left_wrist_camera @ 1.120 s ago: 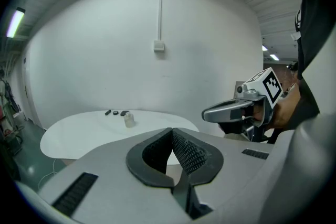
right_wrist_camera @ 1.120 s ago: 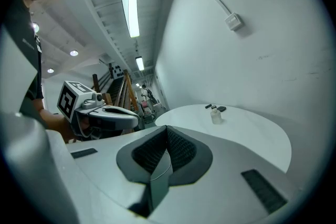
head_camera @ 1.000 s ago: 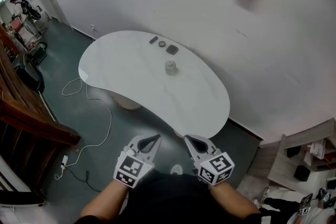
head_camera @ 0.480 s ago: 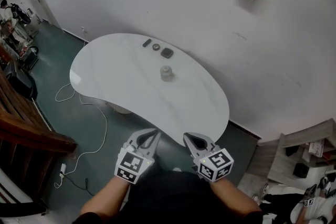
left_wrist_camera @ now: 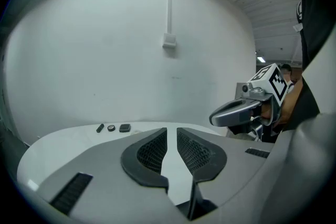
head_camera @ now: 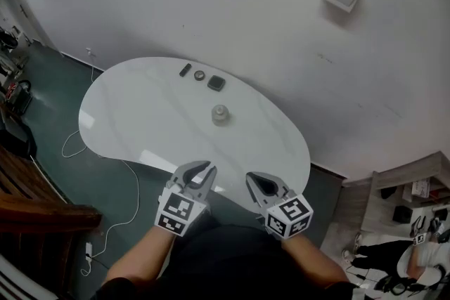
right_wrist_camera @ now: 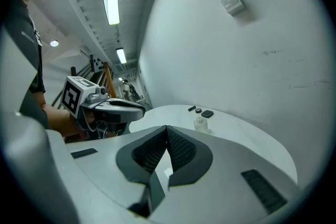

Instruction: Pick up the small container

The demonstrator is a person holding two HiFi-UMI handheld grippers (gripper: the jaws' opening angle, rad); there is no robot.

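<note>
Both grippers hang at the near edge of the white table point(head_camera: 133, 130), well short of the small container point(head_camera: 221, 114), so this is the approach. The left gripper point(head_camera: 202, 173) has just been opening its jaws slightly, with nothing between them; the right gripper point(head_camera: 259, 183) has them together, empty. Next, I judge, one gripper must reach forward and open wider: the tabletop before the container is bare, and three small dark things point(head_camera: 200, 74) lie behind it by the far edge.

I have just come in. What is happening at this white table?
A person holds a gripper in each hand at the near edge of the white table. The small container stands alone near the table's middle, untouched and well ahead of both grippers. The left gripper has just been opening its jaws a little, with nothing between them. The right gripper is shut and empty. Three small dark items lie at the far edge.
</note>
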